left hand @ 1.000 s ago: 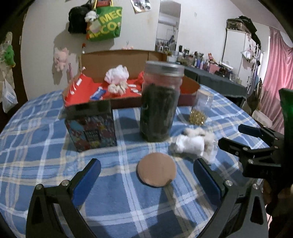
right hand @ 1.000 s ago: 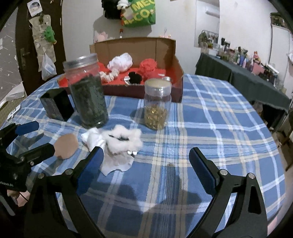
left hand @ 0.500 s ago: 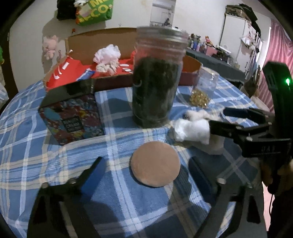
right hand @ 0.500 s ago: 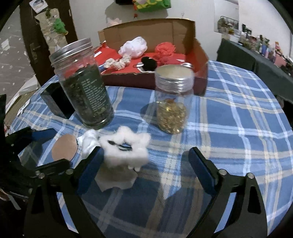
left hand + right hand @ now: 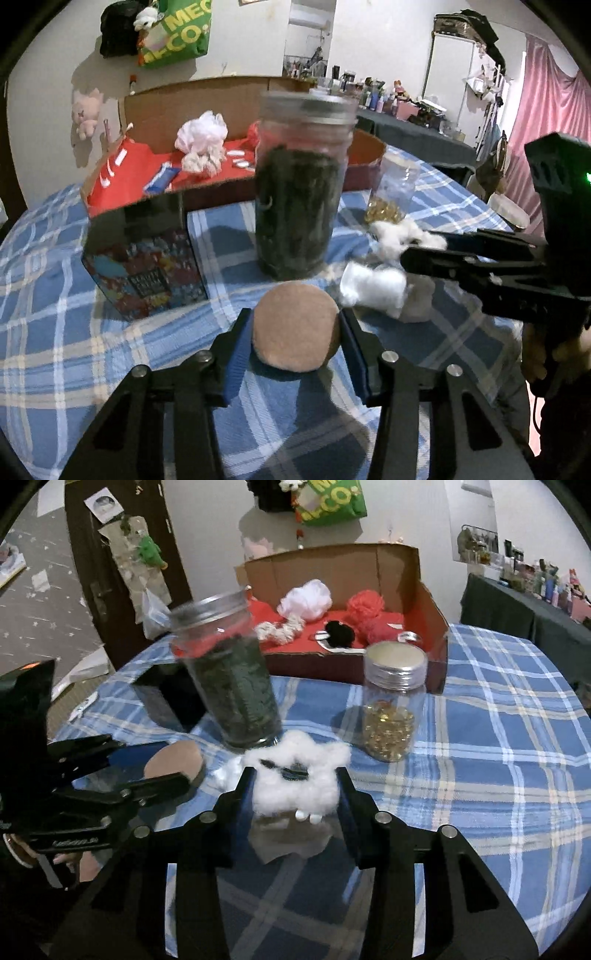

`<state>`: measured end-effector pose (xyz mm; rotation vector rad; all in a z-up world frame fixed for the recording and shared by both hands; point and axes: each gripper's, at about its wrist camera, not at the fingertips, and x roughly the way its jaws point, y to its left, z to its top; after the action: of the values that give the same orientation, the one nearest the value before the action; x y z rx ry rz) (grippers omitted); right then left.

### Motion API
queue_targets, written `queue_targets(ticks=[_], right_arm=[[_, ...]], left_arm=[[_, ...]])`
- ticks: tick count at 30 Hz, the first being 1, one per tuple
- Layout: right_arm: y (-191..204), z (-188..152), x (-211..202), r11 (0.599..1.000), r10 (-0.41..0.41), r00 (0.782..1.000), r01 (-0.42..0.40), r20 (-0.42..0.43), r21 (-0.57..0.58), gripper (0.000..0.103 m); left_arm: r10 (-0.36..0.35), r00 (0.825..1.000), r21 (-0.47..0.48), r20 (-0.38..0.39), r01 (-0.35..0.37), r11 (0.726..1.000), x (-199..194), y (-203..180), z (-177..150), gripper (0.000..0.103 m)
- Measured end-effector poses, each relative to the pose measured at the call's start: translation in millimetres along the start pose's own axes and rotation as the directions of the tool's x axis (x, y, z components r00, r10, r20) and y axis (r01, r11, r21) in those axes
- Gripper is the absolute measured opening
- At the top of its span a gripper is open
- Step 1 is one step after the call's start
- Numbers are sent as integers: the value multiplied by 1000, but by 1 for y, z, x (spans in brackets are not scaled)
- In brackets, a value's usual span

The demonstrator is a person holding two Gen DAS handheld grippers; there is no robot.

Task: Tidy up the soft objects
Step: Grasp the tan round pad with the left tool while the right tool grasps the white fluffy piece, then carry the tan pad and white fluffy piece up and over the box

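While the round tan pad [image 5: 295, 328] is sitting clamped between the left claw's [image 5: 295, 334] fingers, the right claw [image 5: 295, 794] is squeezing the white fluffy tuft [image 5: 297, 775]. Ahead of both claws, a dark-filled jar [image 5: 299, 192] is standing on the checked tablecloth [image 5: 498, 775].

Tan round pad [image 5: 295, 326] beside white fluffy tuft [image 5: 295, 779].

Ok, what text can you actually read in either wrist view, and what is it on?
"MEC" over "ECO:", cut off, white letters on the green bag hanging on the wall.
Patterned box: front lettering too blurred to read.
Dark-filled jar: printed label too blurred.
Left hand-held gripper: white body lettering too small to read.
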<state>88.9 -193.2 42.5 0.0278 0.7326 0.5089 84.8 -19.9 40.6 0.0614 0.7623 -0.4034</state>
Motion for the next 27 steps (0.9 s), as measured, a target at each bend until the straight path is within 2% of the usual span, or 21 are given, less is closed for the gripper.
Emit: queue_targets(ticks=[12, 27], right_arm=[[17, -3, -6, 1000, 14, 1000, -13, 10, -28, 40], [6, -4, -8, 1000, 0, 1000, 0, 6, -1, 40]], left_arm=[[-13, 1000, 26, 18, 12, 1000, -2, -3, 9, 49], [-6, 1000, 5, 22, 6, 1000, -3, 5, 6, 49]])
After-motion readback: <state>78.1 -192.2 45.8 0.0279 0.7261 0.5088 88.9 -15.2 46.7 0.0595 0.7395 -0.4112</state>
